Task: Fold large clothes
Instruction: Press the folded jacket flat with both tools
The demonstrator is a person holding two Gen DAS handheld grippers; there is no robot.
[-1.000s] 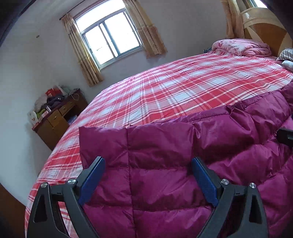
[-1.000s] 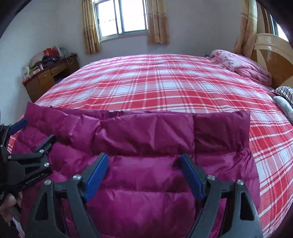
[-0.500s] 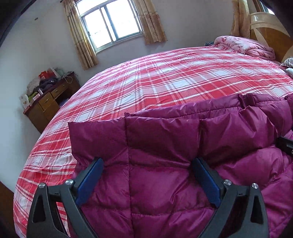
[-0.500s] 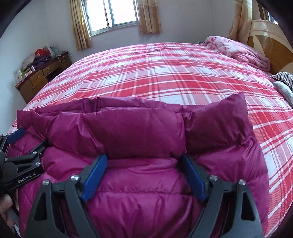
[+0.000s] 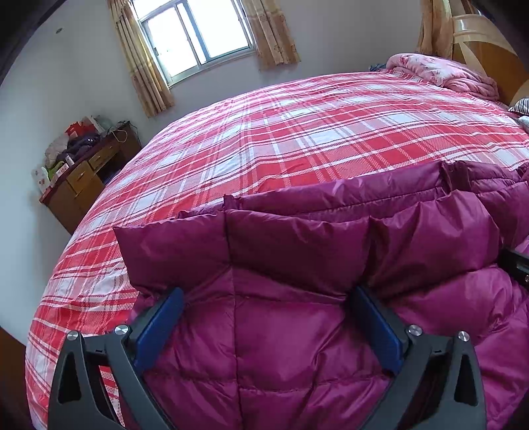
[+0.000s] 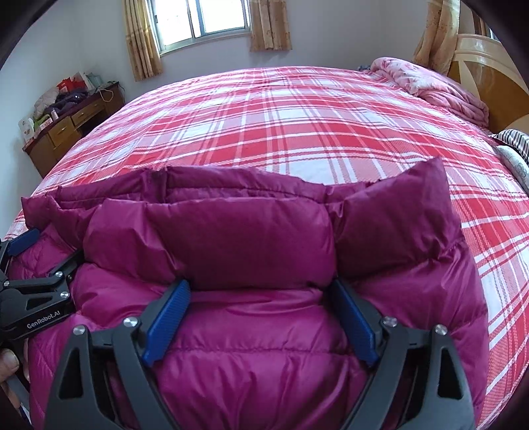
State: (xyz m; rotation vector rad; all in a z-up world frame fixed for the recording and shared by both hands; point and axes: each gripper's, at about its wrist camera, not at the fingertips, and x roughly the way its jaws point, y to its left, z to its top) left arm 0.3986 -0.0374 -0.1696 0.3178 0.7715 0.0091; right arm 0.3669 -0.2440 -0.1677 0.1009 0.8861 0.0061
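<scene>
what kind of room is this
A bedroom, almost certainly: a large bed with a red plaid cover and wooden headboard, a curtained window, and a cluttered wooden dresser against the wall.

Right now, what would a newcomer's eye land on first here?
The puffy magenta jacket filling the foreground, its edge bunched between the wide-spread fingers of the right gripper and left gripper. Behind it, the red plaid bedspread runs to the window.

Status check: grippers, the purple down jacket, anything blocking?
Left gripper, right gripper: jaws open, pressing jacket. Purple down jacket bunched on plaid bed. Nothing blocking.
</scene>
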